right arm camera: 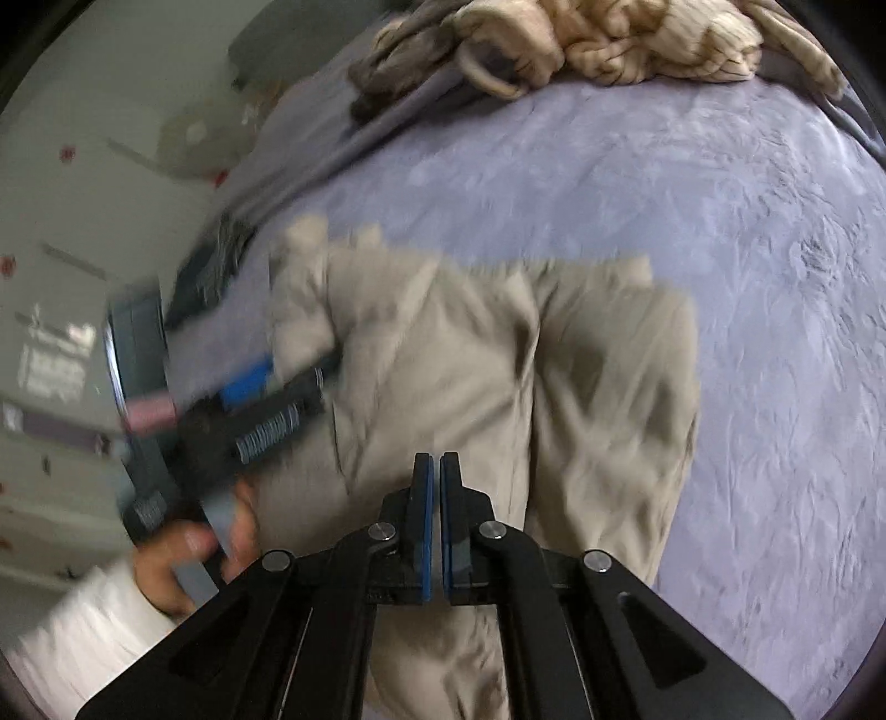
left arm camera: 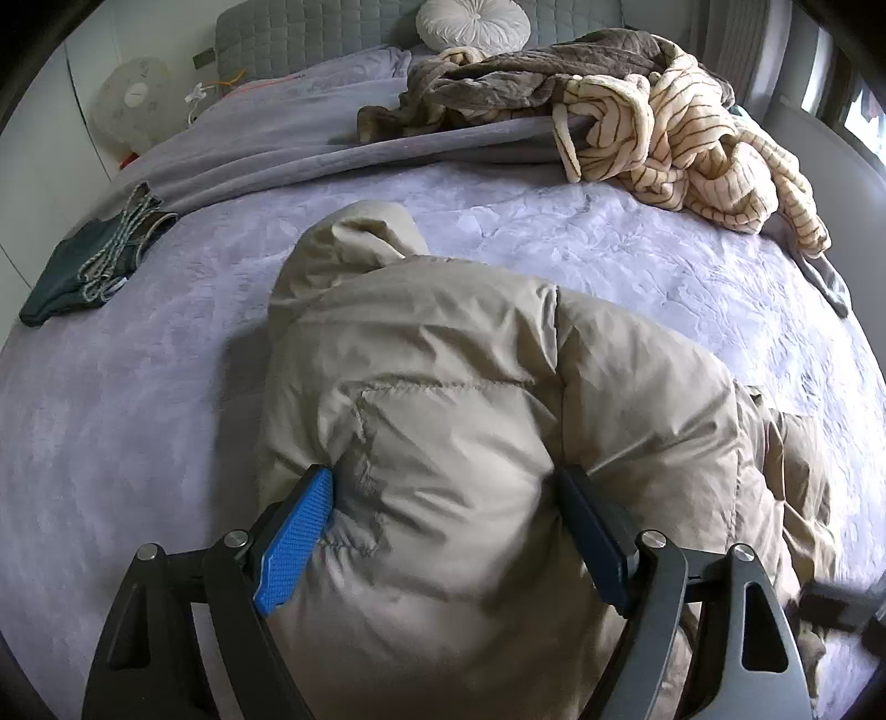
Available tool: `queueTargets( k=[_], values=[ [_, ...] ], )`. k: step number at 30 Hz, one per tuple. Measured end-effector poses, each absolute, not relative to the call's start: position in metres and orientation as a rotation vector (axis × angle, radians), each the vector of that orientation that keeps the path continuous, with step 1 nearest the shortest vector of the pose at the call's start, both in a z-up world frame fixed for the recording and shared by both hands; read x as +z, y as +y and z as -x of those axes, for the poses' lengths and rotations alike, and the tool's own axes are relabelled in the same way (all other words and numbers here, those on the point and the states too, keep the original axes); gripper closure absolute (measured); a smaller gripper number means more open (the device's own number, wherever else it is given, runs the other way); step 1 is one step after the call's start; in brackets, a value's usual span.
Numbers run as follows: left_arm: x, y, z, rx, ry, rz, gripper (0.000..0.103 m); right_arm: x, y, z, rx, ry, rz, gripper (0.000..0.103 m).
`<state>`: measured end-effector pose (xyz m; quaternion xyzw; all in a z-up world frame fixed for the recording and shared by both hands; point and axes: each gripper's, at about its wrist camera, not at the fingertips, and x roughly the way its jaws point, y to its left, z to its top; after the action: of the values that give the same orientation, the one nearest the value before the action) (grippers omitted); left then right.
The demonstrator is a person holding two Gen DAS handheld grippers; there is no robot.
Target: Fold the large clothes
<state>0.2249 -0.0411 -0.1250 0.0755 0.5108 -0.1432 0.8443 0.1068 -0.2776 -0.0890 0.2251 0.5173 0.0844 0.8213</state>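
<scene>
Beige puffer jacket point(left arm camera: 443, 399) lies bunched in the middle of the lavender bedspread point(left arm camera: 138, 387), its hood end pointing toward the headboard point(left arm camera: 310, 39) and its padded bulk heaped up near the foot of the bed. The left gripper point(left arm camera: 443, 531) has its fingers spread wide on either side of a thick fold of the jacket, the blue pad point(left arm camera: 293, 548) touching the fabric on one side and the dark finger pressed into it on the other. The right gripper point(right arm camera: 436, 482) hangs above the jacket with its two fingers nearly together, only a thin gap between them and nothing caught there. Off to its left, the person's left hand point(right arm camera: 183, 559), in a white sleeve, holds the other tool, though that part is blurred. Farther up the bed sits a striped cream garment point(left arm camera: 681, 138) tangled beside a brown fleece one point(left arm camera: 498, 83), and folded dark jeans point(left arm camera: 94, 255) rest near the left edge. A round white cushion point(left arm camera: 470, 22) leans at the headboard.
</scene>
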Motion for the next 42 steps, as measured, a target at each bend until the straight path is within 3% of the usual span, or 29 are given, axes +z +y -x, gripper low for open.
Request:
queueTargets(
  k=[5,8,11,13,31,42],
  values=[
    [-0.093,-0.009,-0.2,-0.337,1.042,-0.133,0.02,-0.111,-0.267,-0.088,0.122,1.147,-0.419,0.102],
    [-0.09,0.017,-0.173,-0.35,1.06,-0.113,0.008,-0.12,-0.266,-0.084,0.096,1.149,-0.386,0.102],
    [-0.11,0.029,-0.152,-0.328,1.131,-0.12,0.007,-0.138,-0.265,-0.084,0.078,1.17,-0.389,0.102],
    [-0.123,0.035,-0.145,-0.311,1.179,-0.074,0.0,-0.145,-0.266,-0.086,0.065,1.18,-0.396,0.102],
    [-0.061,0.07,-0.094,-0.269,1.196,-0.102,0.0,-0.084,-0.24,-0.016,-0.056,1.199,-0.408,0.099],
    [-0.013,0.096,-0.057,-0.228,1.102,-0.116,0.0,-0.059,-0.219,0.037,-0.13,1.203,-0.39,0.099]
  ],
)
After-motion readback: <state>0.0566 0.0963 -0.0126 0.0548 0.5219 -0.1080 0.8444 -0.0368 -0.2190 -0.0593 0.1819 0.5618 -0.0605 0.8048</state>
